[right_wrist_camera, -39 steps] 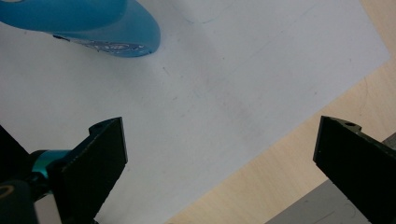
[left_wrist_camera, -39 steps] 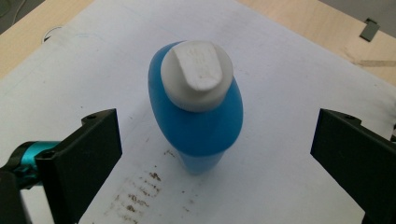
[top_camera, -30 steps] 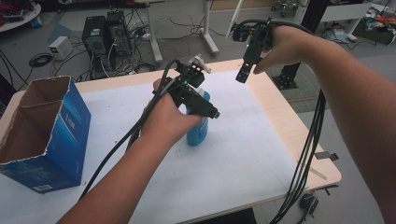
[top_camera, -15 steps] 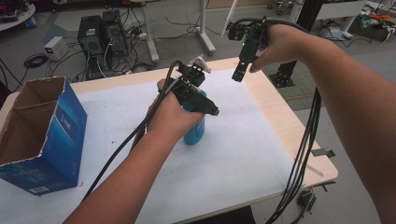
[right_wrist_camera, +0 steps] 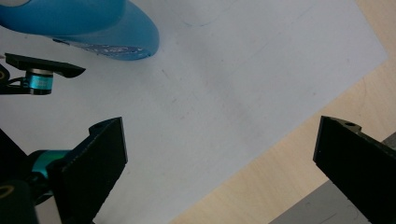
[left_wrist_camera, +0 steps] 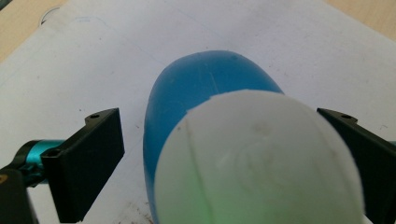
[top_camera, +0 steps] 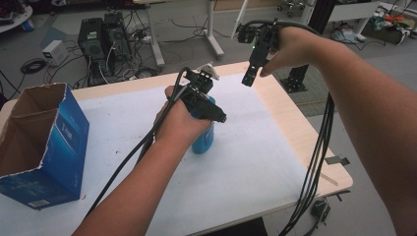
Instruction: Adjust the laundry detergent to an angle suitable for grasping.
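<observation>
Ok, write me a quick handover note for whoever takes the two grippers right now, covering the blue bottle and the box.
Left gripper: over the blue bottle, jaws either side of its white cap; there is a gap on one side, so no grip yet.
Right gripper: open, holding nothing, raised above the far right part of the table.
Bottle: upright on the white sheet, near the middle.
Cardboard box: open, at the left edge, apart from the bottle.
Done: left gripper lined up on the bottle.
Left: probably close on it and lift; the destination can't be told.
</observation>
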### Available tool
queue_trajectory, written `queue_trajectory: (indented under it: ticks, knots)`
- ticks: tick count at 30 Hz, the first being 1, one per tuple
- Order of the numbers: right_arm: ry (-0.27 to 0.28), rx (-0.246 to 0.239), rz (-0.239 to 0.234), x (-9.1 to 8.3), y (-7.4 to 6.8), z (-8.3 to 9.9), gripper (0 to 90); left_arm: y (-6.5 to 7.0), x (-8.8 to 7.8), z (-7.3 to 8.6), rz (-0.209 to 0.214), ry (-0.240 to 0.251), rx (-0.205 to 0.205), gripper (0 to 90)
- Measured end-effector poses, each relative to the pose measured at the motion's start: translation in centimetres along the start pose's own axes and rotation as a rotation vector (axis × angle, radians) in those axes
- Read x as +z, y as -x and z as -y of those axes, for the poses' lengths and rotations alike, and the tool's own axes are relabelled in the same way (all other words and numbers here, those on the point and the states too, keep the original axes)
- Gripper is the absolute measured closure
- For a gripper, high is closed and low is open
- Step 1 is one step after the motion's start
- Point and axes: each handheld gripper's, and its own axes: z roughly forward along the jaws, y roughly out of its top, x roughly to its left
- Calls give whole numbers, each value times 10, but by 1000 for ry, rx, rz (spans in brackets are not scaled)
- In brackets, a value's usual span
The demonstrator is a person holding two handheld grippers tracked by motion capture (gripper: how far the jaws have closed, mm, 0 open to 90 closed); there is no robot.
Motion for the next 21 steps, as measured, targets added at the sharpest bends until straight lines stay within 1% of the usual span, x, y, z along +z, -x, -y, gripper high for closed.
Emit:
queue_trajectory:
  ticks: [1,2,3,7,8,10,11,14,16,17,21]
  knots:
    - [2,1,1,0,0,0,21,1,0,0,-3,1,-1,34]
    - [2,1,1,0,0,0,21,1,0,0,-6,-5,6,45]
    - [1,2,2,0,0,0,21,1,0,0,-4,-3,8,81]
    - [-4,4,3,0,-1,-1,21,0,0,0,-3,-4,1,83]
    - [-1,-4,3,1,0,-1,21,-1,1,0,-1,1,-4,83]
    - [-1,-4,5,1,0,-1,21,-1,-1,0,-6,1,4,105]
    - [-3,3,6,1,-1,-2,21,-1,-1,0,-9,2,2,109]
    - [-1,-4,6,1,-1,-2,21,-2,-1,0,-8,1,-3,111]
    - [-2,-2,7,1,-1,-3,21,-1,-1,0,-9,-7,6,139]
    - [-1,-6,6,1,-1,-3,21,0,0,0,-13,1,5,139]
    - [1,-5,6,2,-1,-3,21,2,0,0,-14,3,8,158]
